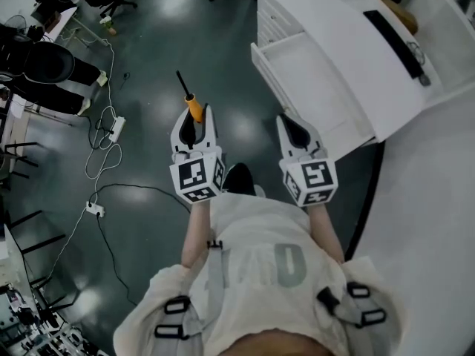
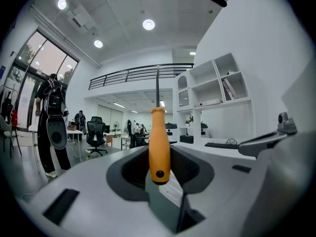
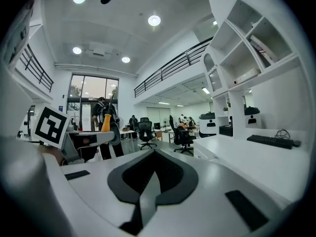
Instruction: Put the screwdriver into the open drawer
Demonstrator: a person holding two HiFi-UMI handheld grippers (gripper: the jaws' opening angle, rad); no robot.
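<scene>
The open drawer [image 1: 315,80] is a shallow white box with straight, smooth walls, pulled out from a white cabinet [image 1: 276,13] under the surface [image 1: 349,28]; its flat white bottom lies in plain view; above it, on the surface, sits a long black keyboard [image 1: 395,41] with a thin cable beside it.

The screwdriver [image 1: 193,108] is not in the drawer; it sits in the left hand-held gripper [image 1: 197,113], whose jaws pinch its smooth, rounded orange handle; the thin dark metal shaft sticks out past the jaw tips, away from the person; in the head view it hangs over the floor [image 1: 148,43], to the left of the drawer and well apart from it.

The right hand-held gripper [image 1: 286,121] has its jaws pressed together, meeting in a point, with only their black inner pads between them; it is just off the near corner of the drawer front.

Both hand-held grippers have glossy white shells and carry a cube with square black-and-white markers.

The floor is dark grey and shiny, with light patches reflected in it; white cables and a power strip [image 1: 116,128] trail across it; the person wears a pale, soft T-shirt under grey straps with black buckles.
</scene>
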